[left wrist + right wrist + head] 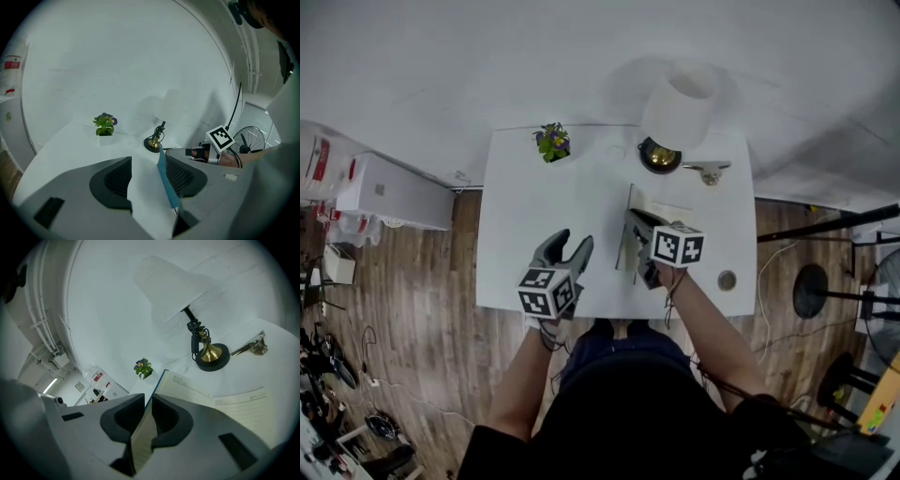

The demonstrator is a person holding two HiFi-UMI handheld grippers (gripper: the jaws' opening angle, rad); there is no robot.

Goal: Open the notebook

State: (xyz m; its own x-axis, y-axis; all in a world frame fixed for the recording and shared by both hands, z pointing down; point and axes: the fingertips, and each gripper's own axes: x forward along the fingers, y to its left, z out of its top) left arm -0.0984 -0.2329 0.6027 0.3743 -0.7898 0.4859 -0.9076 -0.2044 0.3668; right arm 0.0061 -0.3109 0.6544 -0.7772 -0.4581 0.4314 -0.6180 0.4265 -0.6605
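We count one notebook (670, 209), and it lies right of centre on the white table (534, 206), its long axis running from 12 to 6 o'clock in the head view. Its blue cover (157, 383) stands almost upright along the left edge, with a lined page flat at 3 o'clock of it.

The right gripper (636, 221) reaches the cover from 5 o'clock. Its jaws stand narrowly apart with the cover between them, and the pads do not seem to pinch it. This gripper is plainly the nearer of the two.

The left gripper (569, 246) sits at 9 o'clock of the notebook, apart from it, with its jaws wide and nothing in them. In the left gripper view the cover's edge shows beyond the gap.

We judge that the cover must fall on toward 9 o'clock to finish the opening, and that is the left gripper's side.

Farther out:
- One lamp (675, 112) stands at 12 o'clock.
- One small metal clip (709, 172) lies at 1 o'clock.
- One potted plant (551, 142) stands at 10 o'clock.
- One small round object (727, 279) lies at 4 o'clock.
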